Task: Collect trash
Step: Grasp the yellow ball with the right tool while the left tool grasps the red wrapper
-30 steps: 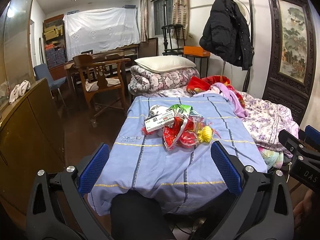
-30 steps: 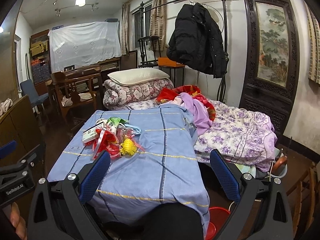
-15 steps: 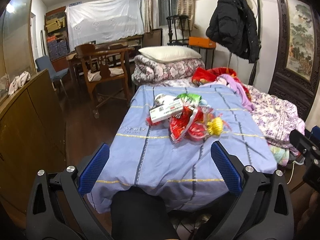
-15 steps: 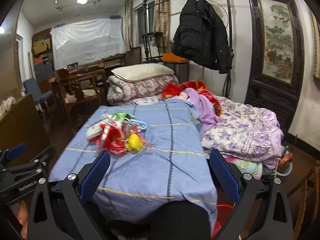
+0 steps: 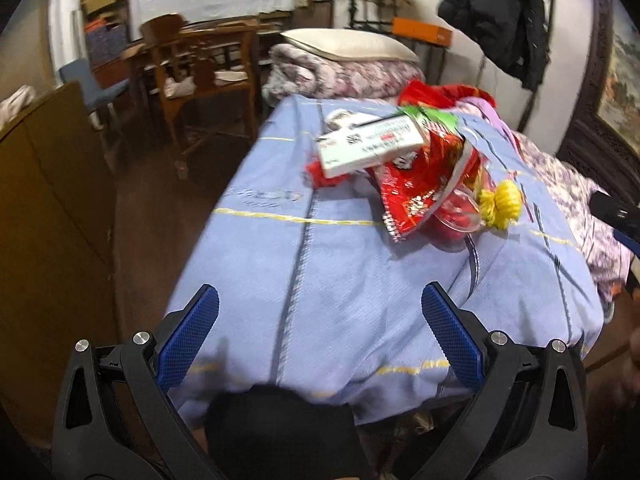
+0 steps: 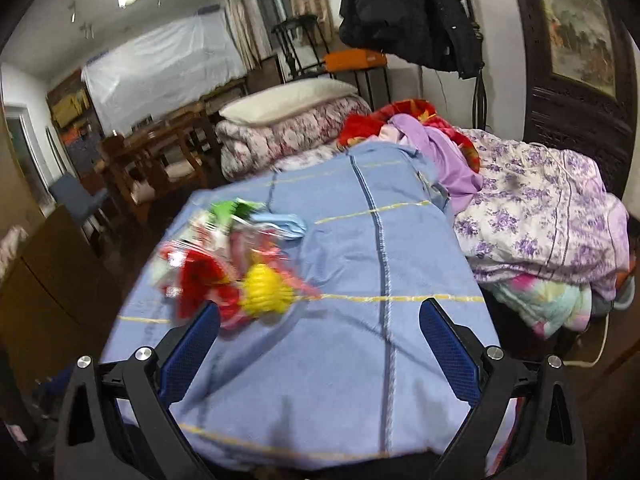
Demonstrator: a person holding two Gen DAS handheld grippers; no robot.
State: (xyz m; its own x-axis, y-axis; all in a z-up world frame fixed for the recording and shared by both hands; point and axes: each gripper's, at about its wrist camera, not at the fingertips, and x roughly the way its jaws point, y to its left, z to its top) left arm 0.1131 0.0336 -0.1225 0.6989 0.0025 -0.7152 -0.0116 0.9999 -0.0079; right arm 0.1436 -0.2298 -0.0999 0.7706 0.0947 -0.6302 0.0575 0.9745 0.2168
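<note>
The trash pile (image 5: 416,176) is lying on the blue blanket (image 5: 320,272): a white carton (image 5: 370,146) resting on red wrappers (image 5: 424,196), with a yellow net ball (image 5: 500,204) beside them. The left gripper (image 5: 320,336) and right gripper (image 6: 320,340) are hovering spread wide, gripping nothing. The pile is sitting ahead of both grippers, nearer than one second ago.

Dim indoor light, motion blur, fisheye edges
</note>
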